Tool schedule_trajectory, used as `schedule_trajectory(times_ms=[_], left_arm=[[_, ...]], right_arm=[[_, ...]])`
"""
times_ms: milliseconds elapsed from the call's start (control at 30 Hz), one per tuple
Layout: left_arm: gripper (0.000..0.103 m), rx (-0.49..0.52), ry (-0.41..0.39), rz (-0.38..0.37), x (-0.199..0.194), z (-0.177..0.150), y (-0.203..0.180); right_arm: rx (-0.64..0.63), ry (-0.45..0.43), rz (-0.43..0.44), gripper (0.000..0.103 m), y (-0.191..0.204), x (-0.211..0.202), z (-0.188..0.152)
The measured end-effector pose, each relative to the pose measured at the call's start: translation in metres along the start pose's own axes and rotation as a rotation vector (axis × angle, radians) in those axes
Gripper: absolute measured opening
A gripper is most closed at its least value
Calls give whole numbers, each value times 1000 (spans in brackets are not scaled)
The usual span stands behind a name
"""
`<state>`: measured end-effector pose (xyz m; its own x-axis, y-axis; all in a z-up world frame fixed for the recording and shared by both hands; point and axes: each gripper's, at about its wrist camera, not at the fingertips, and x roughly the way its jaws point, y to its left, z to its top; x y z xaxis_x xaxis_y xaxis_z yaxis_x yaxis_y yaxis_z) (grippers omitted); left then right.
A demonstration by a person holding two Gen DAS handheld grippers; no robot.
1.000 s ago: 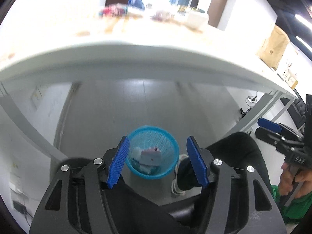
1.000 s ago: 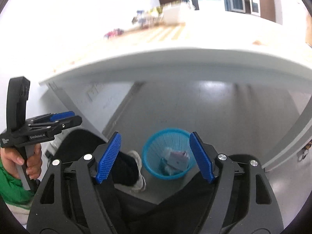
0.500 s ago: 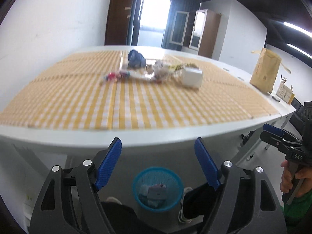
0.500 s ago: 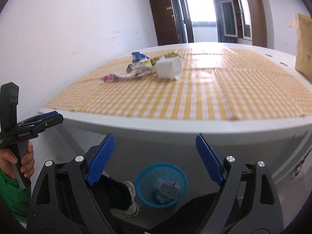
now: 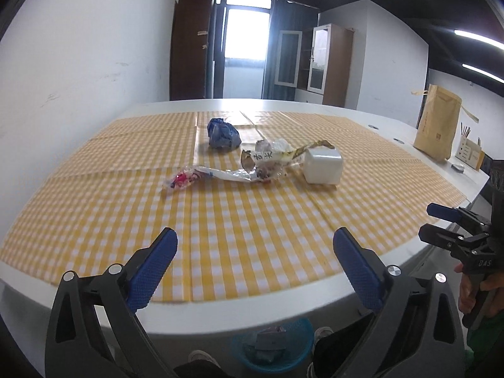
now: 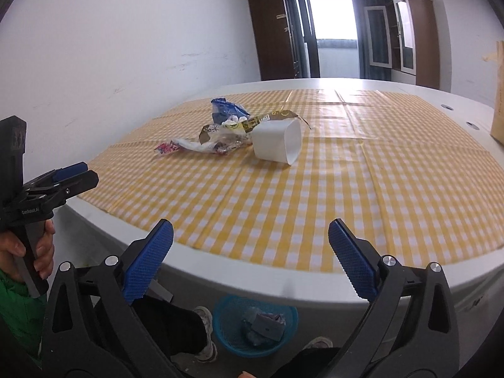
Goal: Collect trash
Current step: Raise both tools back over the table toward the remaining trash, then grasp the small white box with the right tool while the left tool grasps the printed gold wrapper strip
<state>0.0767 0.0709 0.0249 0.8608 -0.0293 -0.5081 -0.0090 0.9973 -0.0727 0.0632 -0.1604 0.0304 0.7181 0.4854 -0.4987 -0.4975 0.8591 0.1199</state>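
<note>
Checked desk (image 5: 220,226): wrappers (image 5: 264,160), cup (image 5: 323,167). Bin (image 6: 226,318) on floor below. Left gripper (image 5: 255,261), right gripper (image 6: 250,252): jaws opening, empty.

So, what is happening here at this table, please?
A person is collecting trash with a pair of tongs in each hand. The left tongs and right tongs are both empty, their jaws opening, above the near edge of the yellow checked tablecloth. A white square plastic cup, a crumpled blue bag and clear wrappers remain there. The blue mesh basket on the floor holds some trash.
</note>
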Motion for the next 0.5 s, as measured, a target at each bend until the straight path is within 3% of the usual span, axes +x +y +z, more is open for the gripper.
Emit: schedule_trajectory(times_ms=[500], left_arm=[[96,-35,80,-8,71,39,8]], right_arm=[[18,67,13,93,-17,65,47]])
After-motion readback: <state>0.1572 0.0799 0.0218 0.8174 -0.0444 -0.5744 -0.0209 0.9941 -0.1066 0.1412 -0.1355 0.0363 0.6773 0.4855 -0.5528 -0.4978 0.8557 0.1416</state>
